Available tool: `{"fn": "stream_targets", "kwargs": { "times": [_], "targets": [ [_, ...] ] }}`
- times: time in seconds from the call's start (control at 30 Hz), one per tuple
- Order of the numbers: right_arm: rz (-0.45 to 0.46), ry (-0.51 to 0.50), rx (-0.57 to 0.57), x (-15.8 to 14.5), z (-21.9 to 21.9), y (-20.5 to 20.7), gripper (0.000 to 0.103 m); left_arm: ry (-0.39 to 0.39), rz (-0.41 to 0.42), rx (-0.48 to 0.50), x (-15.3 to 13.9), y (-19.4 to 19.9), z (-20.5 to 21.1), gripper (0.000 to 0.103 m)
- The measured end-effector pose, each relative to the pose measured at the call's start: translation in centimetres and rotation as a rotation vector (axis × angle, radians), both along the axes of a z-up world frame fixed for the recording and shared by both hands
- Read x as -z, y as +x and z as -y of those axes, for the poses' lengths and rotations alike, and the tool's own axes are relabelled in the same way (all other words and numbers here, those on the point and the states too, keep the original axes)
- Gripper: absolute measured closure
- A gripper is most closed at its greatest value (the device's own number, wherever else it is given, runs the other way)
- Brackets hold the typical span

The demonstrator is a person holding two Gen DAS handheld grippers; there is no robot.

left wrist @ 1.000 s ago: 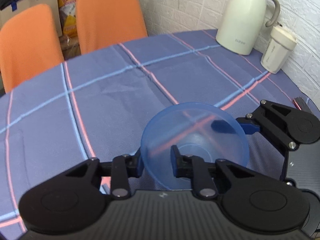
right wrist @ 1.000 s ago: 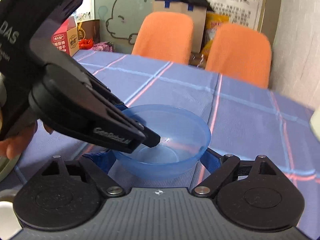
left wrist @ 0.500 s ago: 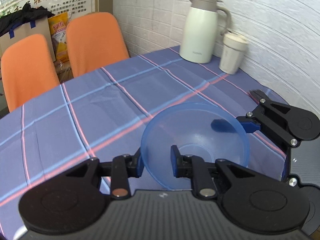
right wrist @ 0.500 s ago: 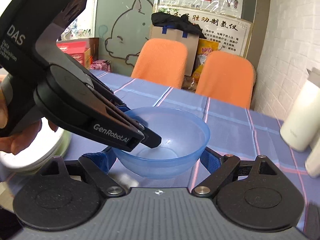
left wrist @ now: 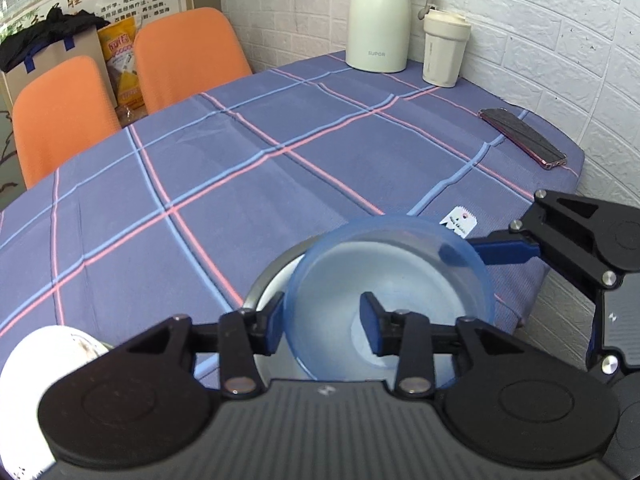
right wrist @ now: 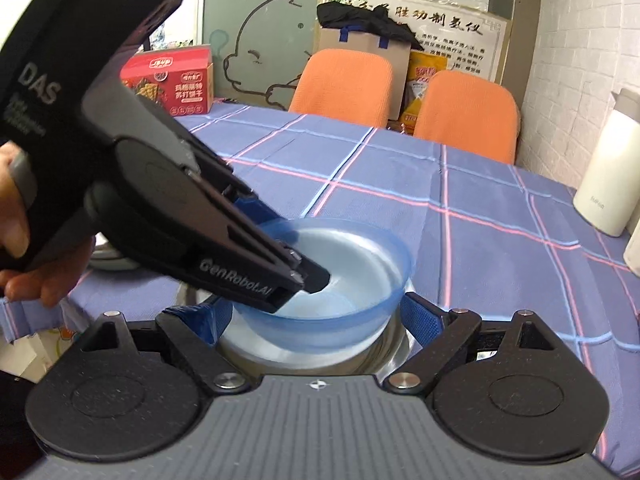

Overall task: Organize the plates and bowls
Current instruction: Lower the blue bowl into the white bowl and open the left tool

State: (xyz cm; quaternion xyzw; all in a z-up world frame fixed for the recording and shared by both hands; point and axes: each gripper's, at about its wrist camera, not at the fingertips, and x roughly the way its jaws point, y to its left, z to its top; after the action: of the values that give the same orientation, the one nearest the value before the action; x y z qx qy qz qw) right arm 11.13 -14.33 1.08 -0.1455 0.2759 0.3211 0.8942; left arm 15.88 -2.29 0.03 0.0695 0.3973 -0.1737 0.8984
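Note:
A translucent blue bowl [left wrist: 392,272] [right wrist: 360,264] hangs just over a steel-rimmed dish [left wrist: 264,284] [right wrist: 396,344] with a white inside, at the near right of the table. My left gripper [left wrist: 322,320] [right wrist: 308,280] is shut on the bowl's near rim, one finger inside and one outside. My right gripper [right wrist: 316,316] straddles the bowl, its blue pads [right wrist: 420,318] pressing the bowl's two sides. In the left wrist view only one of its fingers [left wrist: 504,250] shows, at the bowl's far rim. A white plate [left wrist: 36,368] lies at the lower left.
A white thermos [left wrist: 378,20], a lidded cup [left wrist: 444,52] and a phone [left wrist: 524,138] sit along the brick wall. A small paper tag [left wrist: 460,222] lies beyond the bowl. Two orange chairs [left wrist: 188,56] stand behind the table. A red box [right wrist: 176,84] is at the far left.
Both grippers have carried the blue bowl together toward the table's near right edge. It now sits over the steel-rimmed dish, and a white plate has come into view.

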Motion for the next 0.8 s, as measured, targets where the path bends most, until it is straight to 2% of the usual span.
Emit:
{"fn": "stream_targets", "kwargs": {
  "times": [0.07, 0.23, 0.43, 0.53, 0.67, 0.8],
  "targets": [
    [0.0, 0.004, 0.011, -0.1, 0.6, -1.0, 0.024, -0.033, -0.011, 0.006, -0.3, -0.2, -0.5, 0.042],
    [-0.014, 0.011, 0.024, -0.9, 2.3, -2.8, 0.024, -0.055, 0.033, -0.007, -1.8, -1.5, -1.6, 0.038],
    [-0.015, 0.118, 0.075, -1.3, 3.6, -3.9, 0.024, -0.142, 0.069, -0.078, -3.2, -2.6, -3.2, 0.035],
    [-0.01, 0.166, 0.135, -0.9, 3.6, -3.6, 0.024, -0.156, 0.077, -0.127, -3.1, -2.9, -3.6, 0.034],
    [-0.051, 0.25, 0.203, 0.0, 4.2, -3.1, 0.024, -0.156, 0.064, -0.163, -2.4, -3.0, -3.9, 0.033],
    [-0.058, 0.229, 0.255, 0.6, 3.9, -2.3, 0.023, -0.139, 0.042, -0.19, -1.6, -2.4, -4.1, 0.033]
  ]
}}
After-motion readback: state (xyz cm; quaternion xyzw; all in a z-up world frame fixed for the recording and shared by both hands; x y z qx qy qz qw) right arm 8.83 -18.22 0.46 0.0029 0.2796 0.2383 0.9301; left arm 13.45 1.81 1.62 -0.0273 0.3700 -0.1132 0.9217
